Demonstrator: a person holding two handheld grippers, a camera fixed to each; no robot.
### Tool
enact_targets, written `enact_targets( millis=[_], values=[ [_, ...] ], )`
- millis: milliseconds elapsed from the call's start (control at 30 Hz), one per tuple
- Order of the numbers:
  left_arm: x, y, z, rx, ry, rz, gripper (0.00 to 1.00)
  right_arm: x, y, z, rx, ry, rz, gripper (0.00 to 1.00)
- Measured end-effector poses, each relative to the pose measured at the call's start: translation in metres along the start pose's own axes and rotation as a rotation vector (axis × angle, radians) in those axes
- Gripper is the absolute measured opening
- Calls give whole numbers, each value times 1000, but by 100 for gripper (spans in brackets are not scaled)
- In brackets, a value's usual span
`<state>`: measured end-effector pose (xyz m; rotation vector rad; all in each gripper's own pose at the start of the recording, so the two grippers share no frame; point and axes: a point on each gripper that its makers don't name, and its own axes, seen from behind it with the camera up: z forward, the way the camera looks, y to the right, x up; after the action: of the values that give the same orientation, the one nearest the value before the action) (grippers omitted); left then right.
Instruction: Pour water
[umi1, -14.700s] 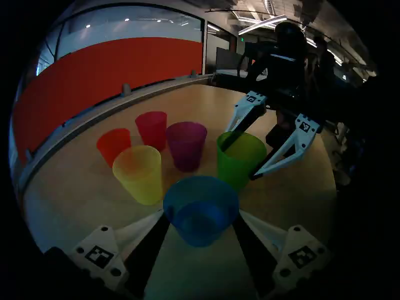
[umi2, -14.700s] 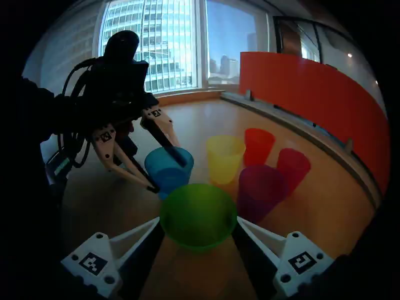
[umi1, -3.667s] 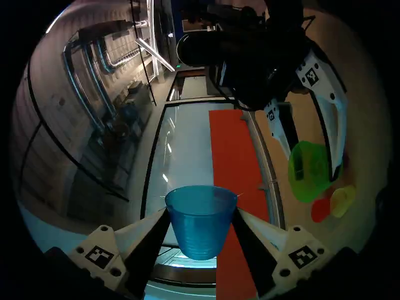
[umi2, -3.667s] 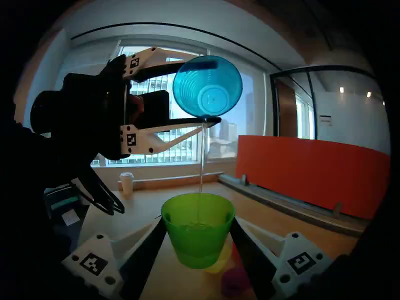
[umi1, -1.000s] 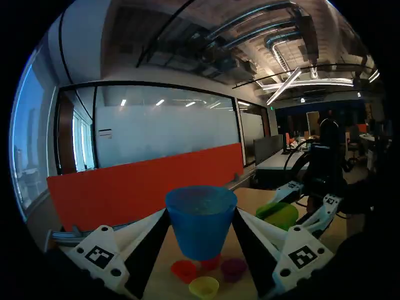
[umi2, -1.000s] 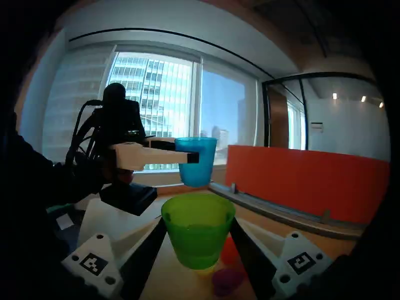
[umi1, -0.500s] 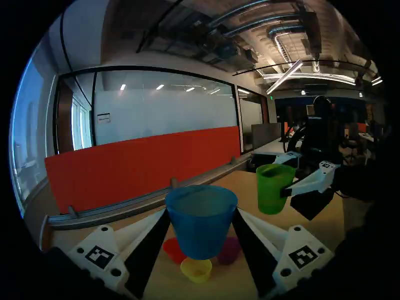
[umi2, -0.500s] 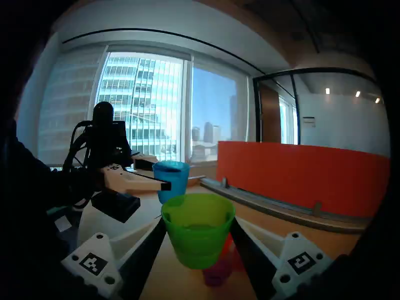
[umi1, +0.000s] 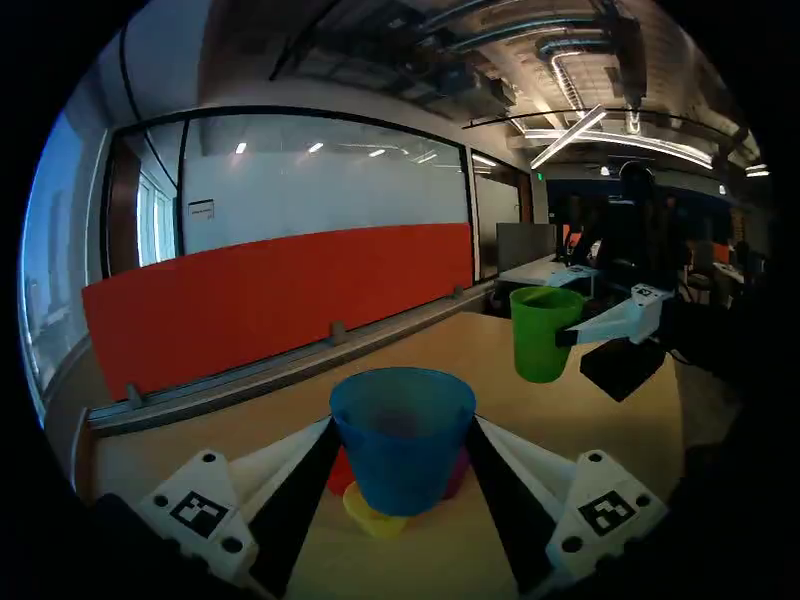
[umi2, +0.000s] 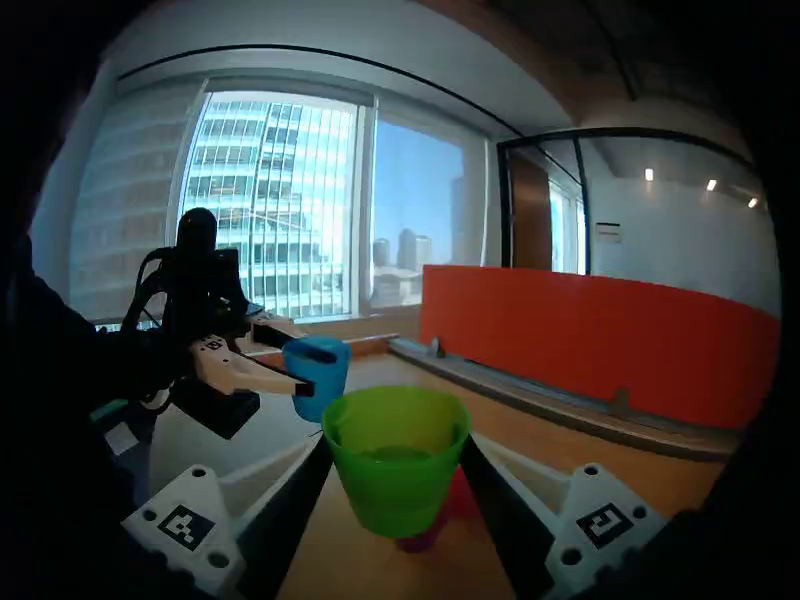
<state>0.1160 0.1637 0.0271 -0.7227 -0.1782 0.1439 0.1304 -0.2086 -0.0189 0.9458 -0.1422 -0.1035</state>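
My left gripper (umi1: 401, 432) clamps the upright blue cup (umi1: 403, 455), my right gripper (umi2: 396, 455) clamps the green cup (umi2: 396, 485) holding the water (umi2: 396, 453), both held over the table (umi1: 440, 345); a tilt or hard set-down could slop it out.

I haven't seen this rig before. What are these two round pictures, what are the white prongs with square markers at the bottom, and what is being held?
There is no robot here. A person holds a two-finger gripper in each hand, and a fisheye camera on each one looks along its white fingers. In the left gripper view, the left gripper is shut on an upright blue cup, and the green cup is farther off. In the right gripper view, the right gripper is shut on that green cup, which has some water in it. Below, on the wooden table, stand a yellow cup, a red cup and a purple cup.
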Motion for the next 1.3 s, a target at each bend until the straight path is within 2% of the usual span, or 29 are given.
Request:
enact_targets(
  millis=[200,300,767,1100,1300],
  values=[
    [-19,15,0,-38,-59,29,86,-18,0,-7,9,-62,-19,90],
    [-29,18,2,-46,-89,41,86,-27,-2,-9,17,-93,-28,90],
    [-65,28,5,-90,-207,59,86,-62,-1,-12,47,-199,-12,90],
    [-106,35,4,-137,-337,89,86,-94,-4,-5,80,-285,-11,90],
    [-123,36,8,-155,-391,109,86,-114,-9,0,104,-335,-17,90]
  ],
)
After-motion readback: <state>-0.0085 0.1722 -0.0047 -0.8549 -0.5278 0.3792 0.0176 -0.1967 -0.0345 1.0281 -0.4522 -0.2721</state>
